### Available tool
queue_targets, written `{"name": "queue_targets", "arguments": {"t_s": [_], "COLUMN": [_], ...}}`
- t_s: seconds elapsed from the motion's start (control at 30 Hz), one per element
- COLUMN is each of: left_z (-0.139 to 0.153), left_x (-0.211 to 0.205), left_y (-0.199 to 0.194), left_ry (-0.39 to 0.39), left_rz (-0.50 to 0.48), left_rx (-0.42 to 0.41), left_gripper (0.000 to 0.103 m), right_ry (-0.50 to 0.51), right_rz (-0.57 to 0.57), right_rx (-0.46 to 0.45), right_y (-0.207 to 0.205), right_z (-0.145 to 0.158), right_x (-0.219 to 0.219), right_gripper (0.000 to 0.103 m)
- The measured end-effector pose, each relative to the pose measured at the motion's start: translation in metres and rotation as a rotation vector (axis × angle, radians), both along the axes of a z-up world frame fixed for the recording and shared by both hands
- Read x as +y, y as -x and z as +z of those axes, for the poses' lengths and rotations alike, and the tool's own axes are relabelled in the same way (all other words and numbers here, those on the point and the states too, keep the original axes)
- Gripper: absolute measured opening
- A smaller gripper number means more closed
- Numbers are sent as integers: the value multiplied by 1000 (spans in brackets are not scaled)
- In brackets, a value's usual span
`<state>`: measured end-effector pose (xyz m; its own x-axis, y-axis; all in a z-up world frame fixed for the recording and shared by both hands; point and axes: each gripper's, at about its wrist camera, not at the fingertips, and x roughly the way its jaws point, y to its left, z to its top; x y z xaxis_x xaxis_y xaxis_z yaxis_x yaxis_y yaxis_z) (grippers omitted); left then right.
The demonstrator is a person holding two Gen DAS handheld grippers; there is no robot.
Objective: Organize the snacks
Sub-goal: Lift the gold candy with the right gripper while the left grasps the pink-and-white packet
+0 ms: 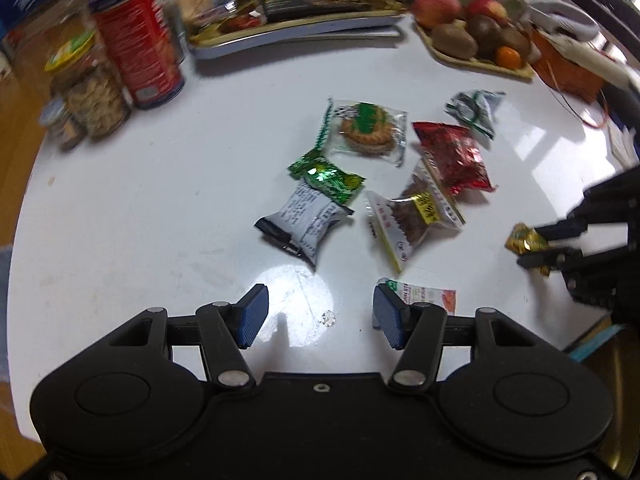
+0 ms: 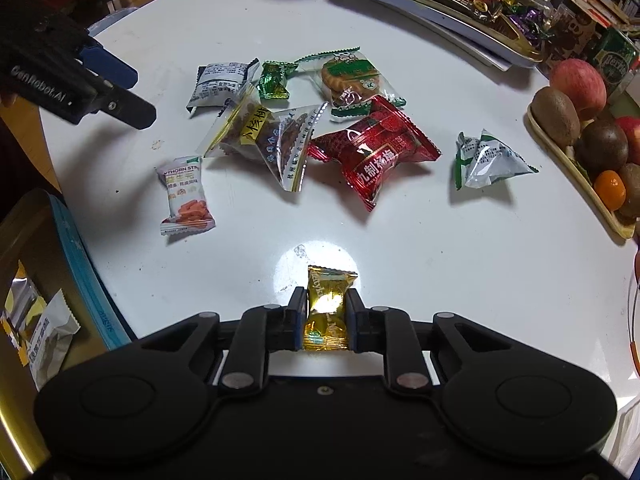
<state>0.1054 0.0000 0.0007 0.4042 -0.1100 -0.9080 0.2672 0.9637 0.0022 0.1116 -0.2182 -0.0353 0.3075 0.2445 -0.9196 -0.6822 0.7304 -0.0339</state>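
Left gripper [image 1: 320, 316] open over bare table [image 1: 160, 208]; snack packets [image 1: 304, 220] ahead, right gripper [image 1: 532, 250] pinching gold candy [image 1: 524, 238] far right.

Lying loose on table [image 2: 400, 240]: eight wrapped snacks, one gold candy [image 2: 326, 312] among them. Standing beyond: one red can [image 1: 138, 40], two nut jars [image 1: 96, 92].

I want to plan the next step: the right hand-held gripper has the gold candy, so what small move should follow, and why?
Probably lift it off the white table. The right hand-held gripper is shut on the gold candy, and the open tin with packets inside waits at the left edge.
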Motion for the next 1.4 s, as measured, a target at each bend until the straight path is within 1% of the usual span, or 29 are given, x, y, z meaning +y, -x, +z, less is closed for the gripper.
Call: {"name": "queue_targets", "arguments": {"t_s": [0.1,0.17,0.23,0.27,0.33,0.4,0.43,0.57,0.6,0.67,0.73,0.77,0.8,0.9,0.97,1.03,1.1,1.23,1.3,1.4], "left_z": [-1,-2,-4,-5,-9,-13,-14,-13,-13,-13,-16,-17,-17,-19,-21,-23,-25,-32,-36,-37], "left_x": [-18,-28,-39,-43,-52,-58,-60,-59,-57,-55,-56,-57,-58,-65,-70,-74,-76,-77,-78,-79], "left_y": [4,6,9,10,12,10,9,-1,-3,-11,-18,-19,-20,-19,-16,-13,-11,-9,-7,-8], "left_ry": [-76,-96,-112,-123,-157,-196,-200,-128,-102,-37,-12,-16,-33,-82,-133,-174,-209,-247,-265,-254], "left_rz": [-211,-364,-546,-621,-734,-799,-827,-891,-901,-915,-920,-927,-935,-991,-1040,-1090,-1118,-1155,-1167,-1163], "left_rx": [-43,-54,-49,-43,-34,-34,-23,54,76,149,184,182,168,129,110,113,119,142,143,142], "left_gripper": [62,62,62,62,62,62,61,61,61,61,54,50,49,50,50,51,51,51,52,53], "right_ry": [-41,-79,-103,-122,-161,-173,-171,-174,-179,-188,-202,-213,-220,-235,-238,-248,-257,-261,-274,-280], "right_rz": [-77,-119,-159,-177,-205,-221,-225,-278,-295,-321,-349,-352,-358,-364,-363,-363,-364,-372,-394,-408], "right_rx": [11,9,1,-5,1,0,-5,-1,-1,-5,-3,1,1,4,2,5,3,-2,16,11], "right_y": [-8,-12,-14,-15,-17,-18,-19,-26,-28,-32,-36,-38,-39,-41,-41,-40,-41,-43,-45,-45], "right_z": [7,14,21,25,30,34,35,35,35,36,37,37,38,38,38,39,41,42,41,41], "right_x": [-8,-14,-19,-21,-25,-27,-28,-34,-36,-41,-46,-47,-48,-49,-48,-48,-48,-48,-50,-52], "right_gripper": [21,21,22,22,22,22,22,22,22,22,22,22,22,22,22,22,22,22,22,22]}}
